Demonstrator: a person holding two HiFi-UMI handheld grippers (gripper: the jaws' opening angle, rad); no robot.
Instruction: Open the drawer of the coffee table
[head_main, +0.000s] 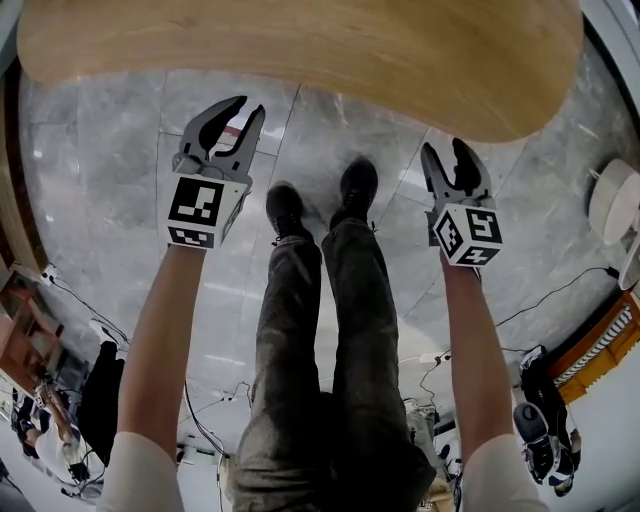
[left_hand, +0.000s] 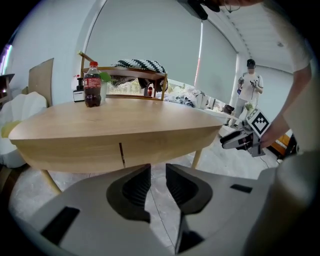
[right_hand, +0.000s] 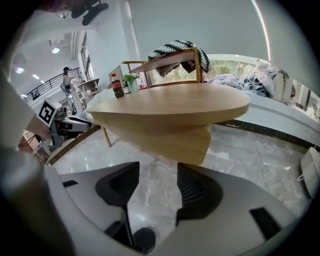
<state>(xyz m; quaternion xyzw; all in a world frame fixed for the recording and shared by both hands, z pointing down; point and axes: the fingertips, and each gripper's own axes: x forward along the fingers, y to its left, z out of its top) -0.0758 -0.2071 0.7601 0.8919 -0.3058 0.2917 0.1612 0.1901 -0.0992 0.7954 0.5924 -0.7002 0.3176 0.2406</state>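
Drawer (right_hand: 175, 142): judged to be the wooden box slung under the coffee table (head_main: 300, 50) top, centre of the right gripper view, shut flush. In the left gripper view a thin vertical seam (left_hand: 121, 154) in the apron, left of centre, likely marks one edge of its front. No knob or pull visible.

Handling, as a guess: stiff smooth wood, little for pads to bite on, probably slides rather than lifts. Best hold looks like the bottom lip of the front, jaws hooked under and drawn outward.

Left gripper (head_main: 245, 108), upper left of the head view, is short of the table edge, with its jaws a narrow slit apart and nothing between them. Right gripper (head_main: 446, 150), upper right, has its jaws spread wider, also empty.

Cola bottle (left_hand: 92, 85) stands on the tabletop, upper left. Marble floor (head_main: 110, 200) below.
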